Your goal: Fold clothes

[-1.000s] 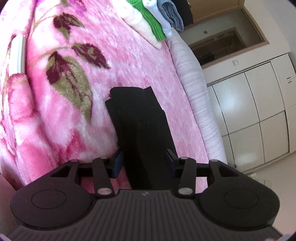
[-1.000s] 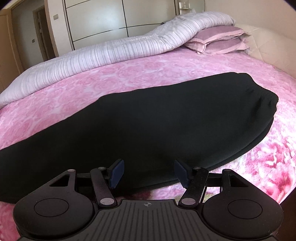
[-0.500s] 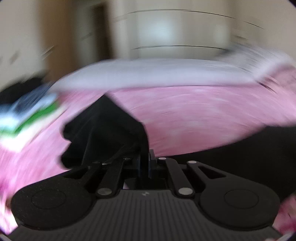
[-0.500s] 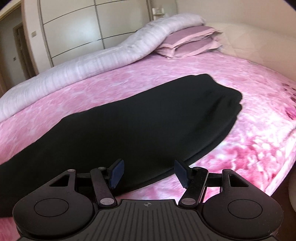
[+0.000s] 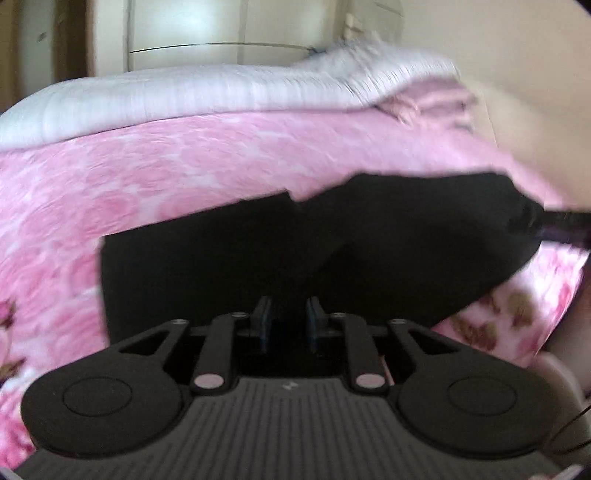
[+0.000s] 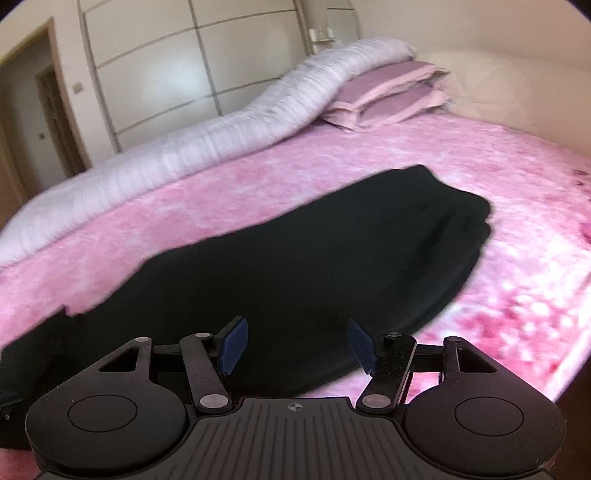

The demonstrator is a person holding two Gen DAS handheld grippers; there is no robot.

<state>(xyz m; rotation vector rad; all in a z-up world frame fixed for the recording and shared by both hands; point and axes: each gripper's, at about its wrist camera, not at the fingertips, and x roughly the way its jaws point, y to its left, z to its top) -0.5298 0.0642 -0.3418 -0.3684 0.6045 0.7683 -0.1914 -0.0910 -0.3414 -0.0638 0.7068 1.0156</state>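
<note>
So a second ago my left gripper (image 5: pixel 288 320) was looking along the pink flowered blanket (image 5: pixel 192 166) at a narrow end of the black garment (image 5: pixel 388 240), with a stack of folded clothes at the top of the view; now it faces across the bed toward the wardrobe doors (image 5: pixel 207 26), and that end of the cloth has come over with it and lies doubled on the wider part. The left view is pretty smeared, fair warning. My left jaws are opening right now, a narrow gap between the blue pads, and I honestly can't see any cloth pinched between them, the fabric just sits dark right in front of the tips. My right gripper (image 6: pixel 295 345) has its jaws spread wide with nothing in them, hanging just over the near edge of the same black garment. In that view the garment stretches across the blanket from lower left up to a rounded, layered end at the right. Behind it a white striped duvet (image 6: pixel 192 147) is rolled along the far side of the bed, and two pink pillows (image 6: pixel 391 96) are stacked near the headboard (image 6: pixel 509 85).
</note>
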